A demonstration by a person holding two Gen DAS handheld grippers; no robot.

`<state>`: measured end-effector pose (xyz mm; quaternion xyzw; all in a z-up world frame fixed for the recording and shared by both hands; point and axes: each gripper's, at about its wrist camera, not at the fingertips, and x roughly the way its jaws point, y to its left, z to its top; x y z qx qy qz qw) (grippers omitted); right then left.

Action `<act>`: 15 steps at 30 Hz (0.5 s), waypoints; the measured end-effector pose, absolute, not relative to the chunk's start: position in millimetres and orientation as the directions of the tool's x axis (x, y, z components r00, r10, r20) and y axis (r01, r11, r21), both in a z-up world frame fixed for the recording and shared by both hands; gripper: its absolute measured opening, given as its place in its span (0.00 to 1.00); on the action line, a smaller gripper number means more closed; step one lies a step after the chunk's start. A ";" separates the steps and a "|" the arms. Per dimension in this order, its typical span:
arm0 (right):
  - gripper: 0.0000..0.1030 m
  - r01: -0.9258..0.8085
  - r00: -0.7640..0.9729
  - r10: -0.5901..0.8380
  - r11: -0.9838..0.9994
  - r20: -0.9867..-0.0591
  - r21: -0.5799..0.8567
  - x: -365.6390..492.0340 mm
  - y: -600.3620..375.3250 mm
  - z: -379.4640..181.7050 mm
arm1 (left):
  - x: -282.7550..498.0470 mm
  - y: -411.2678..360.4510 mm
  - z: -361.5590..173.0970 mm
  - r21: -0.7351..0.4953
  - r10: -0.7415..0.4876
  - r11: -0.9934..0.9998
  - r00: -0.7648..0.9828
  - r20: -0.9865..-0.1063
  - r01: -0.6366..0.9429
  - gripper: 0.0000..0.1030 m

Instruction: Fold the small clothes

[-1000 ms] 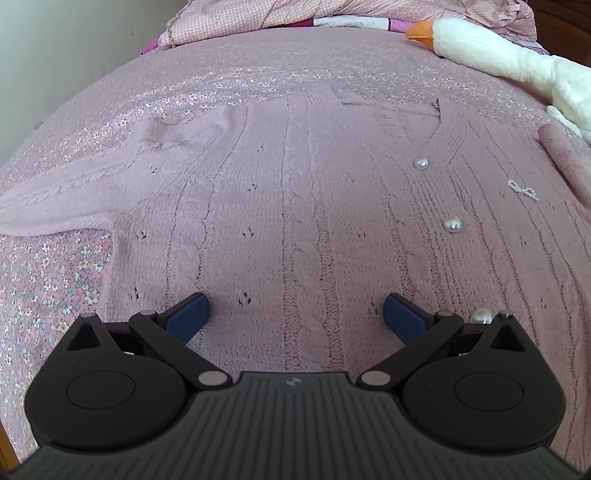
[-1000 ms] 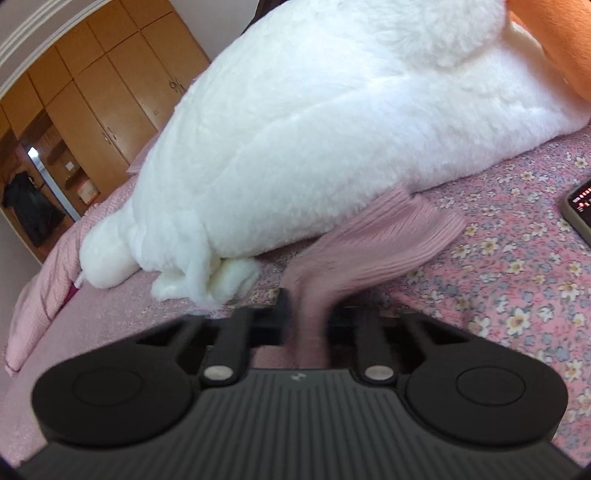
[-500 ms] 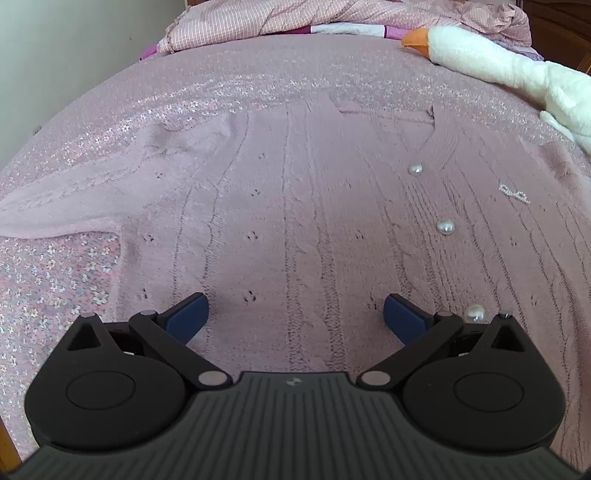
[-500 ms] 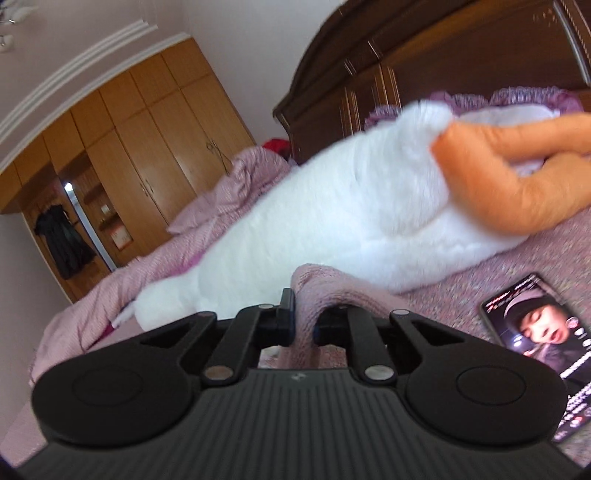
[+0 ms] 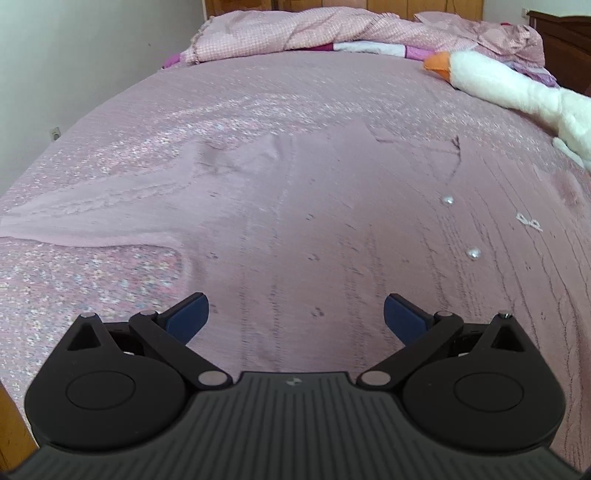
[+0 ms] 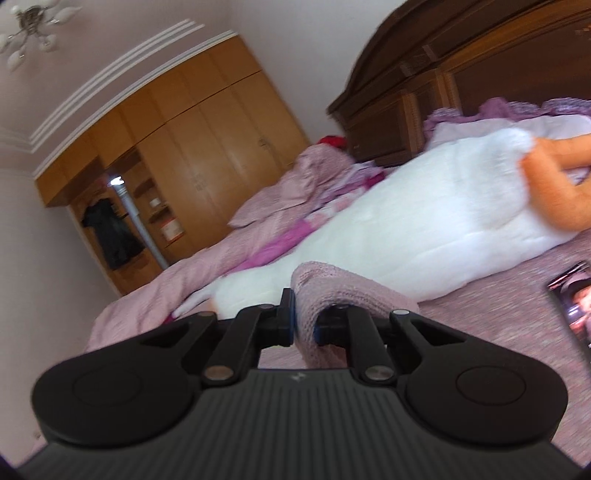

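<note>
1. Left gripper: the two blue-padded fingers are spread wide and hold nothing. They hang above the lower body of the pink cardigan.
2. Pink cardigan, left wrist view: it lies flat and face-up on the floral bedspread. Its knit fills the gap between the fingers and extends ahead of them. One sleeve runs out ahead and to the left of the left finger.
3. Ahead and to the right of the right finger, two pearl buttons mark the placket.
4. Far ahead and to the right, a white plush goose lies along the bed edge. A rumpled pink quilt is at the far end.
5. Right gripper: the fingers are drawn close and pinch a fold of the cardigan's other sleeve. The knit arches up between them, raised off the bed.
6. Just ahead of the right gripper's fingers lies the goose body. A phone lies on the bedspread to the right of the right finger.
</note>
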<state>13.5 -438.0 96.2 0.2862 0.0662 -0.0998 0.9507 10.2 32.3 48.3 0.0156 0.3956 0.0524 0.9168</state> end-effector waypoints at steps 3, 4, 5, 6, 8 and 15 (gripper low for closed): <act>0.12 0.179 0.979 -0.099 0.831 -0.176 0.526 25.2 -406.8 102.1 | 7.6 45.0 53.9 0.063 0.120 0.992 0.686 -0.717 -0.108 1.00; 0.12 0.163 0.981 -0.083 0.835 -0.173 0.525 29.7 -396.5 104.2 | 6.2 49.4 55.2 0.058 0.123 0.992 0.688 -0.715 -0.116 1.00; 0.12 0.148 0.983 -0.066 0.838 -0.171 0.525 34.8 -385.5 106.3 | 4.8 54.2 56.4 0.054 0.126 0.991 0.690 -0.712 -0.124 1.00; 0.12 0.135 0.984 -0.052 0.840 -0.169 0.526 39.7 -374.6 108.2 | 3.5 59.2 57.5 0.050 0.129 0.990 0.692 -0.710 -0.134 1.00; 0.12 0.104 0.986 -0.017 0.841 -0.166 0.531 49.9 -353.7 112.0 | -0.2 69.1 59.2 0.044 0.139 0.987 0.695 -0.706 -0.152 1.00; 0.12 -0.012 0.985 0.099 0.860 -0.144 0.511 76.0 -273.4 122.1 | -11.2 109.6 64.3 0.018 0.180 0.972 0.694 -0.697 -0.234 1.00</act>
